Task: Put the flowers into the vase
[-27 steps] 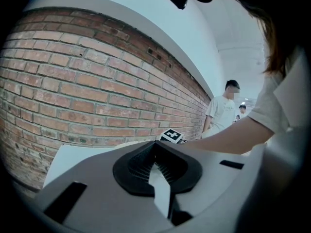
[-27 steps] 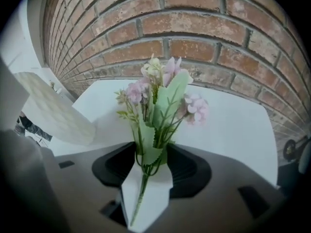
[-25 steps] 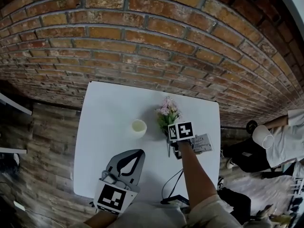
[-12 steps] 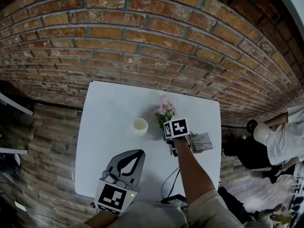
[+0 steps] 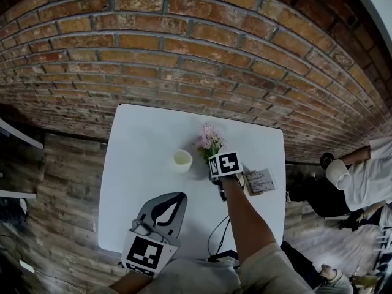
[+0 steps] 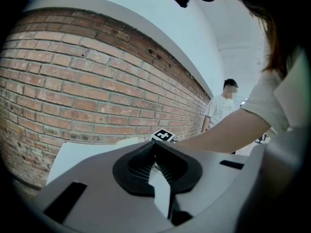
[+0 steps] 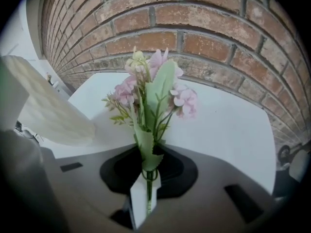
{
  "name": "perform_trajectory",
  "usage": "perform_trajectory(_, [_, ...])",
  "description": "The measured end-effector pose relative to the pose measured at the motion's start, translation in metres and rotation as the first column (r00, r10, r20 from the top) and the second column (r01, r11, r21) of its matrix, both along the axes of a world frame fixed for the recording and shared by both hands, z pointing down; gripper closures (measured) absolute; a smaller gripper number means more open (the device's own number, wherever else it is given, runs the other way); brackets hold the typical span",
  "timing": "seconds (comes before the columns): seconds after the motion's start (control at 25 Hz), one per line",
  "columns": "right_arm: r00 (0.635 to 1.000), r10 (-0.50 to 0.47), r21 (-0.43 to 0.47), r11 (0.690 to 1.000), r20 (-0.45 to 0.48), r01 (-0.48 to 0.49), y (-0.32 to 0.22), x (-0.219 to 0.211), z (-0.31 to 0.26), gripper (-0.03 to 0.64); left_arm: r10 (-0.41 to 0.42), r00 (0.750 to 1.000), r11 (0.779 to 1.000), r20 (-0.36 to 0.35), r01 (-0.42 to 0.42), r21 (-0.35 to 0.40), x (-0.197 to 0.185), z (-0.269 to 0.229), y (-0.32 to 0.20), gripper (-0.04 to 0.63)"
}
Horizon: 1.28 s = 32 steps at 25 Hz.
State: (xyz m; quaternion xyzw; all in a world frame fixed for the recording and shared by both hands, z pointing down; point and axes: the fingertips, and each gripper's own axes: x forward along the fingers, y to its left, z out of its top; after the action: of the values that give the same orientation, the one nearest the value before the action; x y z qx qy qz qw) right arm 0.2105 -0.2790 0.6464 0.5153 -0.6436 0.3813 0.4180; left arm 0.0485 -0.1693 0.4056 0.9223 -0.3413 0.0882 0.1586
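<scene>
A bunch of pink flowers (image 5: 208, 141) with green leaves stands just right of a small cream vase (image 5: 182, 160) on the white table (image 5: 141, 133). My right gripper (image 5: 220, 181) points steeply down behind the bunch. Its jaws are closing, and in the right gripper view the green stems (image 7: 148, 188) are pinched between the pads of that gripper (image 7: 147, 178). The blossoms (image 7: 150, 89) rise in front, with the vase (image 7: 48, 115) close on the left. My left gripper (image 5: 164, 212) rests near the table's front edge, shut and holding nothing (image 6: 156, 165).
A printed card (image 5: 260, 181) lies right of the right gripper. A black cable (image 5: 217, 237) runs off the front edge. A brick wall (image 5: 184, 54) backs the table. A person (image 5: 361, 182) stands off to the right.
My right gripper and the flower bunch have shifted slightly left, closer to the vase. The left gripper has stayed still.
</scene>
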Motion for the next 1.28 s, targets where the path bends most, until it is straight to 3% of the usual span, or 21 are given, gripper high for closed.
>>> perform_trajectory(0.6, [0.999, 0.017, 0.076, 0.997, 0.031, -0.019, 0.011, -0.004, -0.024, 0.558, 0.002, 1.000, 1.000, -0.024, -0.002, 0.003, -0.001, -0.007, 0.017, 0.588])
perform_trajectory(0.92, [0.997, 0.031, 0.211, 0.977, 0.069, -0.045, 0.011, -0.008, -0.061, 0.561, 0.000, 1.000, 1.000, -0.030, 0.001, 0.012, -0.001, -0.017, 0.032, 0.588])
perform_trajectory(1.28, [0.995, 0.002, 0.378, 0.925, 0.095, -0.038, 0.019, -0.023, -0.116, 0.561, -0.011, 1.000, 0.999, -0.029, 0.012, 0.042, -0.005, -0.026, 0.051, 0.588])
